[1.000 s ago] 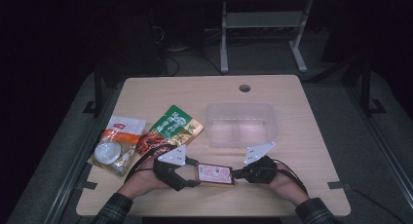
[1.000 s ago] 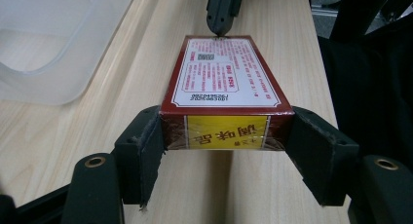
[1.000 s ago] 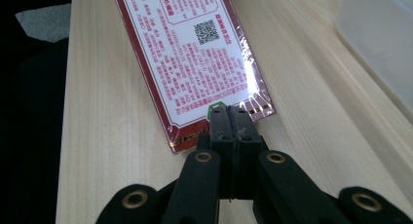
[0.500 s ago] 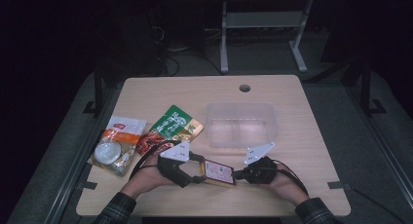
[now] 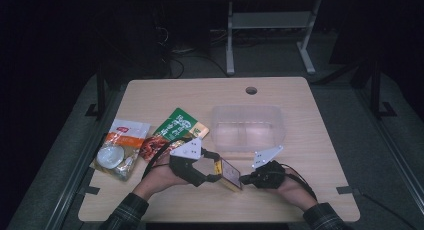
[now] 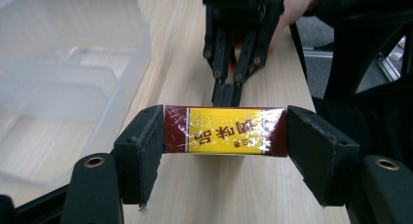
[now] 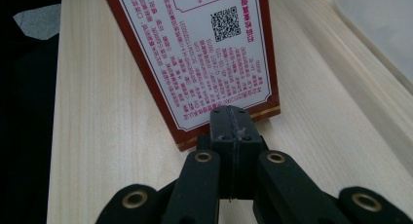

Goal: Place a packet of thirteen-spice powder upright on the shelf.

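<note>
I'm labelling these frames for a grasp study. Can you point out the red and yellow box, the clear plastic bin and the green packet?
red and yellow box [image 6: 224, 131], left gripper view, on its yellow end face.
clear plastic bin [image 5: 247, 110], high view, on its far rim.
green packet [image 5: 177, 126], high view, on its printed front.
</note>
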`<state>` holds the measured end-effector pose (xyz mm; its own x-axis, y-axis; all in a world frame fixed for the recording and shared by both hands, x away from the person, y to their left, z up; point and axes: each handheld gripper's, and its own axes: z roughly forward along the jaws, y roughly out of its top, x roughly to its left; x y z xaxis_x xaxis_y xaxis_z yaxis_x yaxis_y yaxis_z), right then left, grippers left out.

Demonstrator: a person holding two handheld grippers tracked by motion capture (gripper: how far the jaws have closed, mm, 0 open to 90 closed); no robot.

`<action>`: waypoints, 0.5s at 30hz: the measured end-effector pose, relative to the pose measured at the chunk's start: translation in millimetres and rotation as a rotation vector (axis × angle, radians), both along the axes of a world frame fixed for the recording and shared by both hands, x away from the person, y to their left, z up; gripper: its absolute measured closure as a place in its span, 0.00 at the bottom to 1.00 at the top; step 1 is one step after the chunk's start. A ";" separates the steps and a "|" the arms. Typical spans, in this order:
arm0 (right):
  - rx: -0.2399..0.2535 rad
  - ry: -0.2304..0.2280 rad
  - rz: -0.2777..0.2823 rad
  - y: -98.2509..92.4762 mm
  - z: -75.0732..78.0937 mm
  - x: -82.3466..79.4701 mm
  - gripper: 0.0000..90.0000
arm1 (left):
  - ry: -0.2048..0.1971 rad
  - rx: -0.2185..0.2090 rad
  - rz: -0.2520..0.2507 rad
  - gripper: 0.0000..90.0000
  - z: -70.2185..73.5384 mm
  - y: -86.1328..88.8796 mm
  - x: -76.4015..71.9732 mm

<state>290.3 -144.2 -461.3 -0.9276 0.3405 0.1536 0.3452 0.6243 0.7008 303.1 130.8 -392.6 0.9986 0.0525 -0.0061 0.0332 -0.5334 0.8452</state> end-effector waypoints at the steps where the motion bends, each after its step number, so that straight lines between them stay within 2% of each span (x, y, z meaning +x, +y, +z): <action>1: 0.000 0.000 0.000 -0.2 -0.2 0.1 1.00 | 0.001 -0.007 -0.001 0.35 0.5 -1.9 0.3; 7: -0.007 0.011 -0.001 -2.1 -1.9 0.9 1.00 | 0.002 -0.047 -0.012 0.35 1.8 -13.1 3.9; 15: -0.013 0.030 -0.009 -1.3 -3.6 0.1 1.00 | -0.005 -0.060 -0.032 0.36 4.6 -32.1 8.8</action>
